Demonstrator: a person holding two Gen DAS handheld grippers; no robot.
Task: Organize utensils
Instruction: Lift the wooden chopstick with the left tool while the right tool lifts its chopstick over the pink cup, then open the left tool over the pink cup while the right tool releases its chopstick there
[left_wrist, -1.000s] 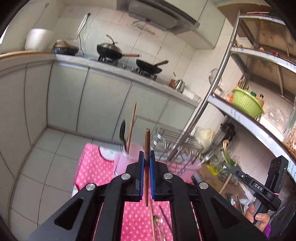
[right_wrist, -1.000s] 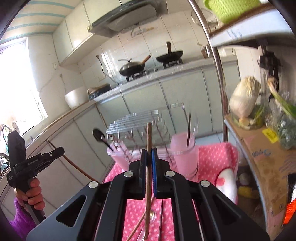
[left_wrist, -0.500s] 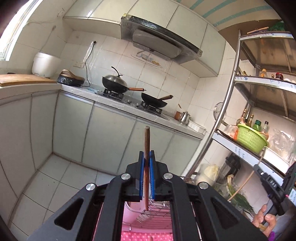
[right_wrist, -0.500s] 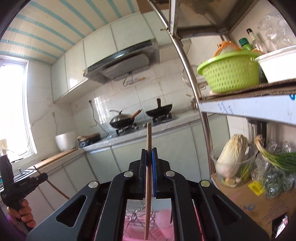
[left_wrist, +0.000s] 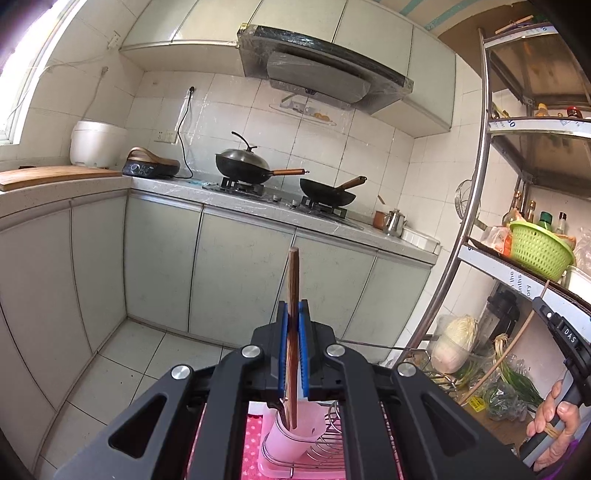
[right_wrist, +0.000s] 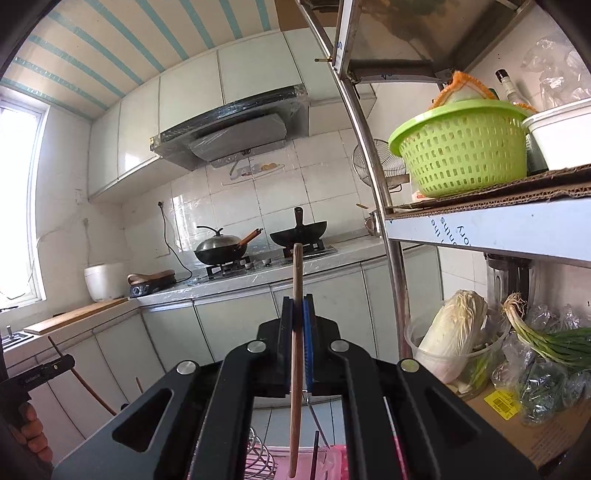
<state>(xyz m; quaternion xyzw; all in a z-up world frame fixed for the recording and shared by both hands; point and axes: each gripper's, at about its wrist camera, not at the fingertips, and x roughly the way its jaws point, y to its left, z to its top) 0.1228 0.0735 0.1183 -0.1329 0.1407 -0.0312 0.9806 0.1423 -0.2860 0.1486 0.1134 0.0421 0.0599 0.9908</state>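
Left claw (left_wrist: 293, 354): closed on a dark brown chopstick (left_wrist: 293, 295), blue pads pressed to both its sides.
Dark brown chopstick: upright, top well above the pads, lower end over the pink cup (left_wrist: 291, 439).
Pink cup: below the left claw, in a pink wire dish rack (left_wrist: 332, 443) on a pink dotted cloth (left_wrist: 255, 432).
Right claw (right_wrist: 297, 347): closed on a pale wooden chopstick (right_wrist: 296, 332).
Pale wooden chopstick: upright, slightly tilted, lower end hanging above the rack.
Right hand (left_wrist: 554, 424): gripping the right claw's handle, seen at the left view's edge.
Beyond: tabletop (left_wrist: 258, 206) with two woks on a stove; metal shelf (right_wrist: 480, 221) with green basket (right_wrist: 461, 155), cabbage and scallions below.
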